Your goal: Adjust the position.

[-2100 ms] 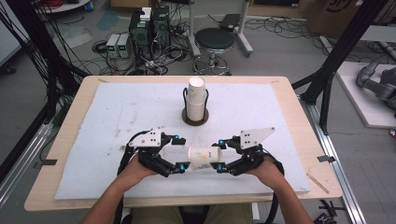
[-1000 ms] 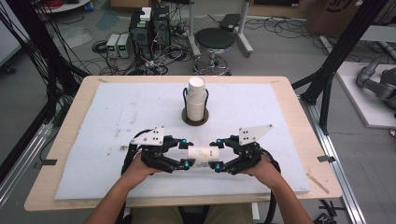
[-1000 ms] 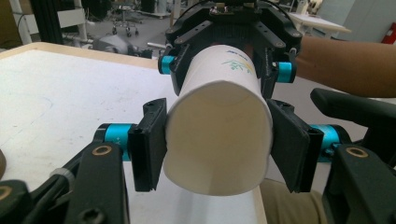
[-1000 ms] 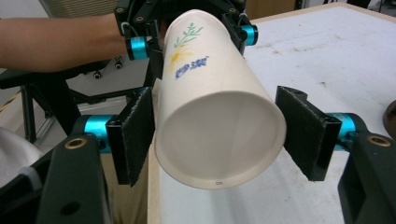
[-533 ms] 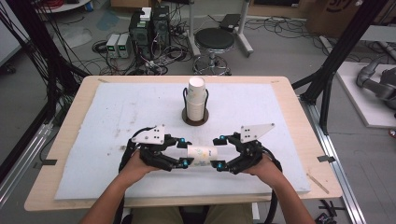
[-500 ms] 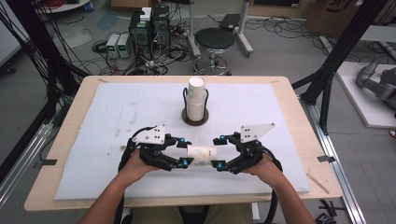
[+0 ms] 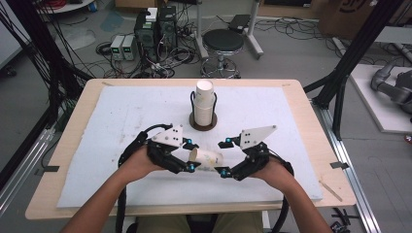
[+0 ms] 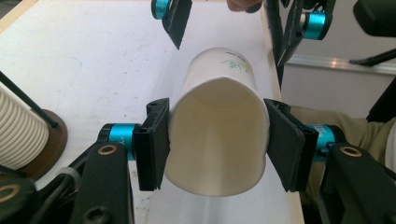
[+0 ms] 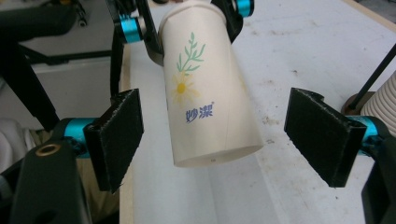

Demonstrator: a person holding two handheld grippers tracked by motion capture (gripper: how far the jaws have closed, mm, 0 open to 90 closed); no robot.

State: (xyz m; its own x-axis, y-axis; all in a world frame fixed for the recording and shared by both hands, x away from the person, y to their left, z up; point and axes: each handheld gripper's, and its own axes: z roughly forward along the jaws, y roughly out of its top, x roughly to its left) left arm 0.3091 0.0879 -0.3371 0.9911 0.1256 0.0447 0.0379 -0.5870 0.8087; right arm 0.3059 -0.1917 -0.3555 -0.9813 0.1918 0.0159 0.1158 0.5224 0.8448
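One paper cup (image 7: 206,158) is pinched by the left hand-held gripper (image 7: 190,155) near the surface's (image 7: 97,145) front edge; the right hand-held gripper (image 7: 224,158), spread, has just let go for a handover.

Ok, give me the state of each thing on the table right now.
Paper cup: on its side, rim squeezed oval.
Left claw: shut on the cup's rim.
Right claw: open, pads clear of the cup's base.
Cup stack: upright in its holder.
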